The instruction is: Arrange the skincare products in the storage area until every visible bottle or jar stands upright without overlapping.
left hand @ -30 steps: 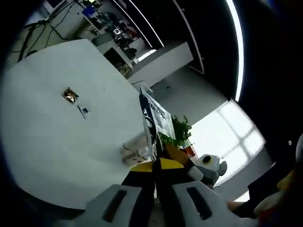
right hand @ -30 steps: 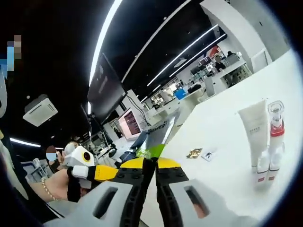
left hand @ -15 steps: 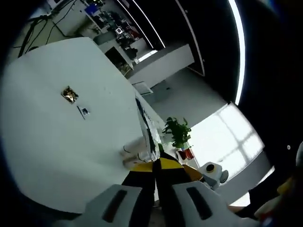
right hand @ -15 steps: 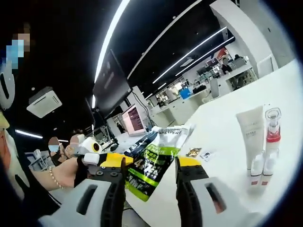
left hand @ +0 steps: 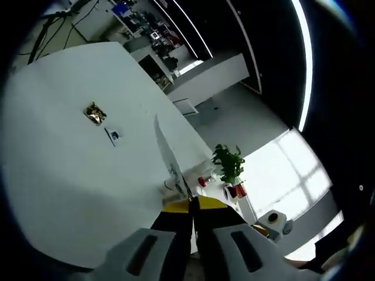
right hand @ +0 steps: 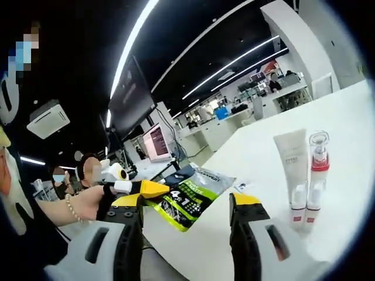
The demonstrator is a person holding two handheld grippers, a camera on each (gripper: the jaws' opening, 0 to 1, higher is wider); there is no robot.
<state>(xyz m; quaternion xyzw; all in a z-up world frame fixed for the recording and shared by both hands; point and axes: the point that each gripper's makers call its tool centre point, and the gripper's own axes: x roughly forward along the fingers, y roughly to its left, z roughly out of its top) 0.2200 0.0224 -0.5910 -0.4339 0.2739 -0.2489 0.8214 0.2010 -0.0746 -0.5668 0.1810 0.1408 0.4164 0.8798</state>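
Observation:
My left gripper (left hand: 191,202) is shut on the edge of a green and black pouch (left hand: 170,167), which I see edge-on above the white table (left hand: 64,175). In the right gripper view the same pouch (right hand: 188,198) hangs flat between my right gripper's jaws, held at its left corner by the left gripper (right hand: 153,190). My right gripper (right hand: 188,202) is open, its jaws well apart and not touching the pouch. A white tube (right hand: 291,161), a clear pump bottle with a red band (right hand: 318,161) and two small white vials (right hand: 306,200) stand upright together on the table.
Two small sachets lie flat on the table, one gold (left hand: 94,112) and one pale (left hand: 113,136). A person's hand with a bead bracelet (right hand: 82,205) holds the left gripper. A potted plant (left hand: 229,164) stands on the floor beyond the table edge. Desks and screens fill the background.
My right gripper went from shut on the pouch to wide open and let it go. The left gripper kept its hold, and the pouch turned edge-on in its view.

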